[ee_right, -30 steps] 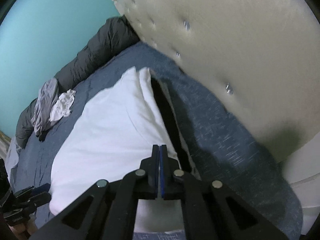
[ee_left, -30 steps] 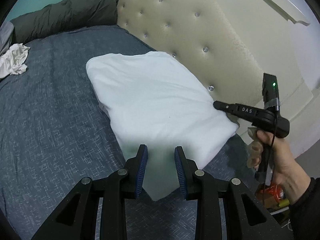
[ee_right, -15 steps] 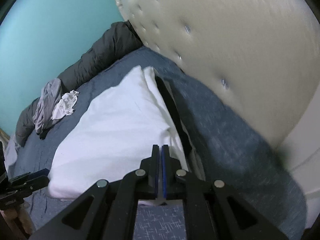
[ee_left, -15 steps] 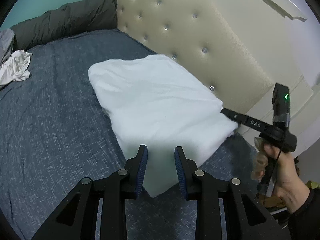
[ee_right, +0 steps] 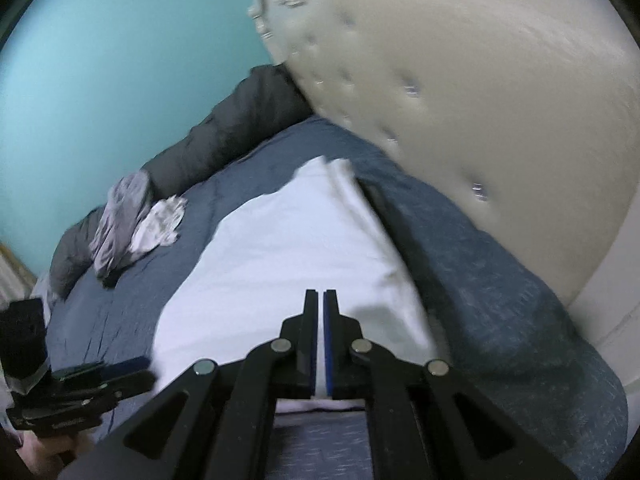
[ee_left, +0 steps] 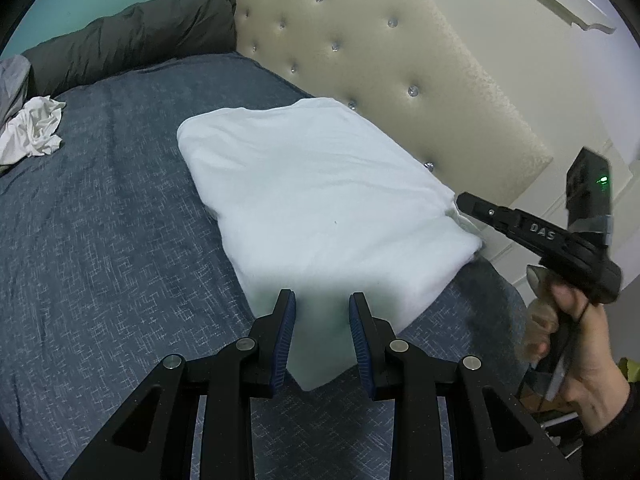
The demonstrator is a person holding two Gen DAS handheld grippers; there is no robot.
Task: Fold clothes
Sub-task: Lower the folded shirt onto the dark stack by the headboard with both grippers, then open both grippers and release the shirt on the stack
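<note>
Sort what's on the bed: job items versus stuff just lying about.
Job:
- white folded garment
- left gripper, open
- right gripper, shut on the garment's edge

Lying about:
- crumpled white cloth
- grey garment
- dark duvet

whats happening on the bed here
A person is folding laundry with a hand-held gripper in each hand. A folded white cotton garment lies on the blue patterned bedspread beside the cream tufted headboard. The left hand-held gripper is open over the garment's near corner. The right hand-held gripper is shut at the garment's edge; whether it pinches cloth is unclear. A crumpled white cloth waits further off.
</note>
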